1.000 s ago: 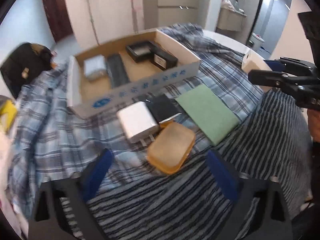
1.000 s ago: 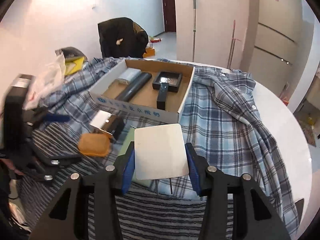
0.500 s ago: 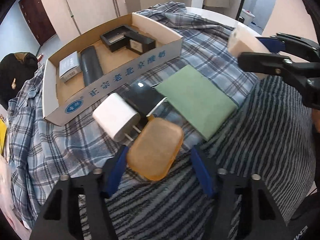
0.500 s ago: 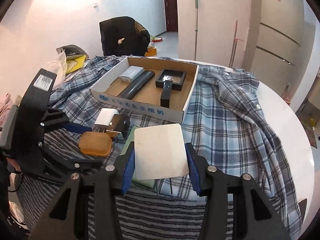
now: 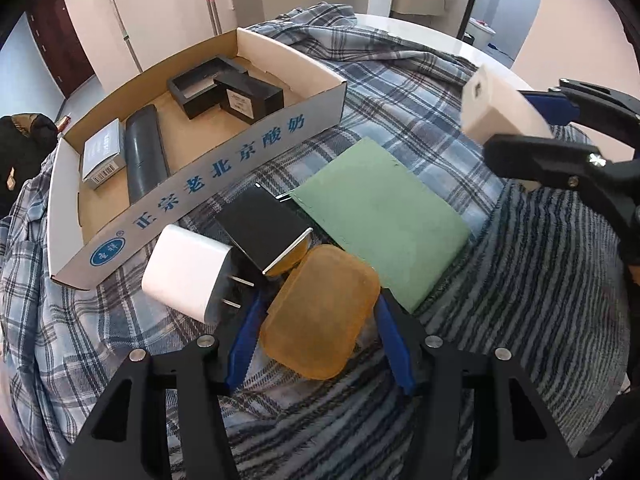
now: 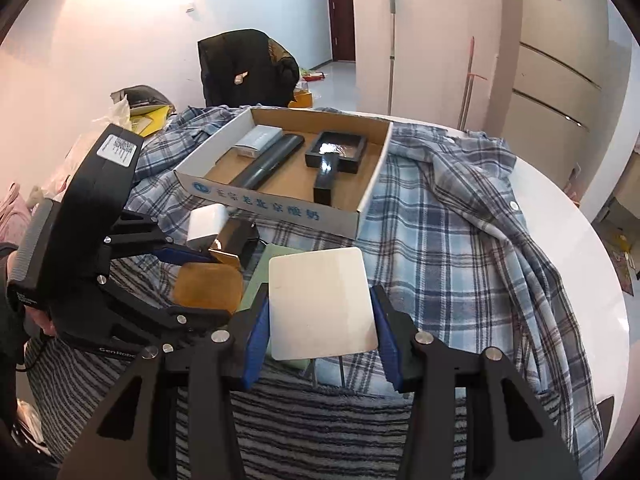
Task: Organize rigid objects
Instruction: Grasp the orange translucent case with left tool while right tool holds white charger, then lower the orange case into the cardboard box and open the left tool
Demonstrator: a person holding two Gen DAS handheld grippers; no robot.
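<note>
An amber translucent case (image 5: 320,320) lies on the striped cloth, and my left gripper (image 5: 320,304) is closing on it, blue pads against both its sides. From the right wrist view the same case (image 6: 208,288) sits between that gripper's fingers (image 6: 184,256). My right gripper (image 6: 320,300) is shut on a white charger block (image 6: 320,304), held above the cloth; it shows at the right of the left wrist view (image 5: 496,108). A white plug charger (image 5: 186,272), a black box (image 5: 264,228) and a green pad (image 5: 380,220) lie in front of the cardboard box (image 5: 224,168).
The cardboard box holds a black tray (image 5: 200,84), a black block (image 5: 248,98), a dark grey case (image 5: 144,152) and a small grey-white box (image 5: 102,154). A plaid shirt (image 6: 460,232) and striped cloth (image 5: 520,300) cover the round white table (image 6: 580,240). A black bag (image 6: 248,68) stands behind.
My left gripper came down and forward over the amber case and its jaws narrowed from wide open to either side of it. The right gripper kept still with the white block.
</note>
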